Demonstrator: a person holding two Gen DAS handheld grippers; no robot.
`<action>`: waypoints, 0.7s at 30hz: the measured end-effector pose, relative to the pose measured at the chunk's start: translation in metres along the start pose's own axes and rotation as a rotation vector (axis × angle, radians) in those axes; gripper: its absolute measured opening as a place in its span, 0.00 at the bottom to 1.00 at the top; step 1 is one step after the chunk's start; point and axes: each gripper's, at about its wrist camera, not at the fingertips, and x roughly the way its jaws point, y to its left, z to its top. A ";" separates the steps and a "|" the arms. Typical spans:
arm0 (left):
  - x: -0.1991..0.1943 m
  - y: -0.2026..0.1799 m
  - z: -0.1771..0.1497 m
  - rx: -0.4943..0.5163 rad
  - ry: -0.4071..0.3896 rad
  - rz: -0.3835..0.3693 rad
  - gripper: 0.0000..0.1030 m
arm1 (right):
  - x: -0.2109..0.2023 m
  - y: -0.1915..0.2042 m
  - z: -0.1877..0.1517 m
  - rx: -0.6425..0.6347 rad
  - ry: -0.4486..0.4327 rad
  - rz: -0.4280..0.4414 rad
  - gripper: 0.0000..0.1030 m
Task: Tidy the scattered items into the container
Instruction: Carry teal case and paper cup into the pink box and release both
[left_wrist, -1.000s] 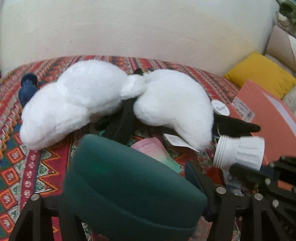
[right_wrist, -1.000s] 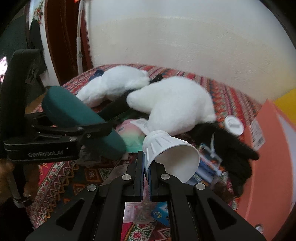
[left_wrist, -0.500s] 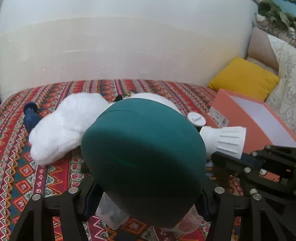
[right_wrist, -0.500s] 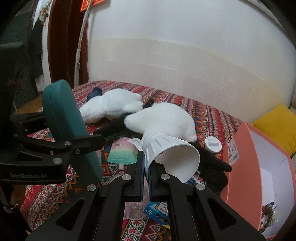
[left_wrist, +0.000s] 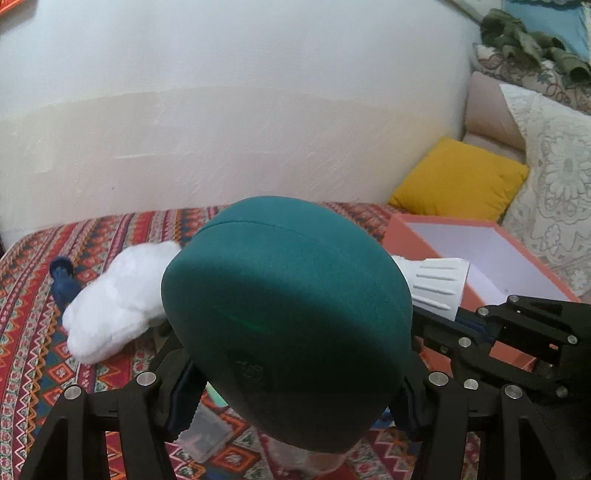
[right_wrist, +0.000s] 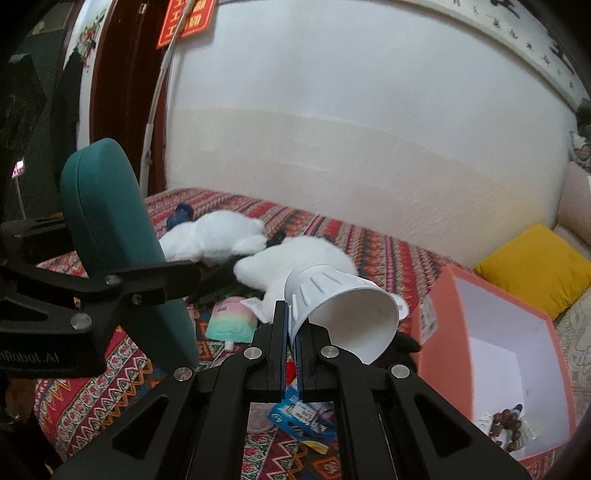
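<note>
My left gripper (left_wrist: 291, 384) is shut on a dark green oval case (left_wrist: 288, 310), held high above the patterned bed; the case also shows in the right wrist view (right_wrist: 110, 236). My right gripper (right_wrist: 291, 325) is shut on the rim of a white ribbed paper cup (right_wrist: 343, 314), tilted with its mouth to the right; the cup shows in the left wrist view (left_wrist: 436, 284). The orange box (right_wrist: 439, 332) with a white inside stands to the right, holding a few small items (right_wrist: 509, 424). It shows behind the cup in the left wrist view (left_wrist: 406, 229).
White plush toys (right_wrist: 221, 240) lie on the bed with a dark blue item (right_wrist: 181, 214), a pastel pouch (right_wrist: 232, 317), a black glove (right_wrist: 402, 347), a white lid (right_wrist: 400, 308) and a blue packet (right_wrist: 299, 417). A yellow cushion (right_wrist: 535, 269) lies beyond the box.
Both grippers have risen from the bed with the green case and the cup. The bed items look smaller and lower, and more of the orange box's inside shows.
</note>
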 end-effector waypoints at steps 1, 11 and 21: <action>-0.002 -0.005 0.002 0.006 -0.006 -0.003 0.68 | -0.005 -0.002 0.001 0.003 -0.011 -0.008 0.02; -0.014 -0.068 0.023 0.095 -0.057 -0.042 0.68 | -0.052 -0.037 0.001 0.056 -0.094 -0.097 0.02; 0.022 -0.154 0.059 0.163 -0.060 -0.158 0.68 | -0.088 -0.103 -0.010 0.159 -0.137 -0.232 0.02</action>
